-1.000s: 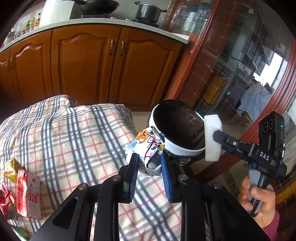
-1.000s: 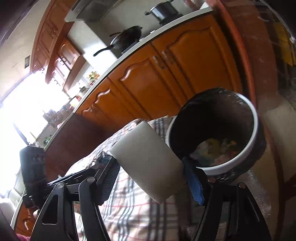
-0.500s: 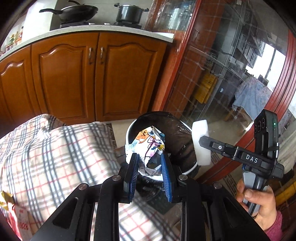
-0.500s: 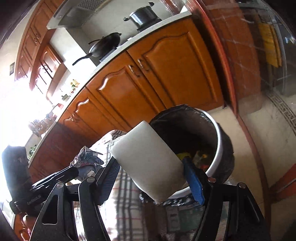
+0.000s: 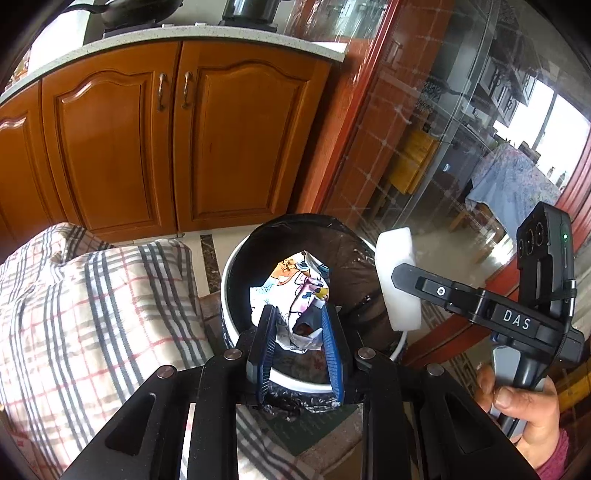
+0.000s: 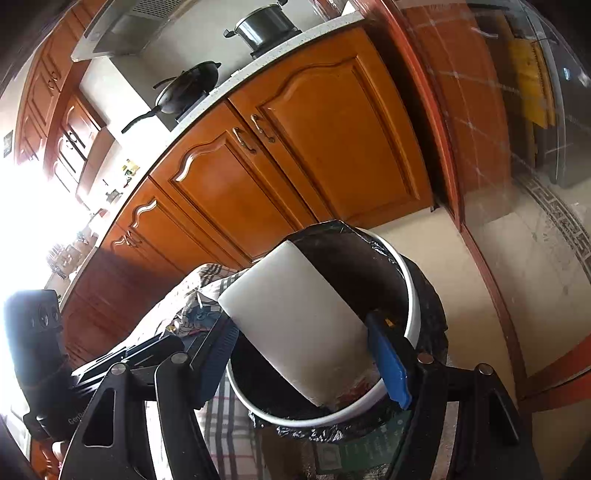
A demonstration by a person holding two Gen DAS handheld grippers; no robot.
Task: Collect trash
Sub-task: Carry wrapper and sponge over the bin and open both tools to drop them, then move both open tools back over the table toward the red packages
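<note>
Both hands have swung away from the checked cloth and over to the bin in the last second. A moment ago the bin sat off to the upper right of the left camera's view, beyond the cloth. Now its white rim fills the lower middle of that view, and the crumpled cartoon wrapper hangs directly over the black liner. The left gripper pinches that wrapper between its blue pads, jaws drawn in close on the paper.

The right gripper clamps a white foam block across its width, jaws standing wide on it. In the right camera the block covers much of the bin's mouth, at the centre of the frame. In the left camera it shows at the right, above the far rim.

To my eye that means both pieces are placed for dropping. Letting go is all that remains for these two.

Counting what is here: one bin, one black liner, two grippers, two pieces of trash held, one in each. One bare hand shows at the lower right of the left view, gripping the right handle. I see four cabinet doors in the right view, and on the counter one pot and one pan, upper middle.
</note>
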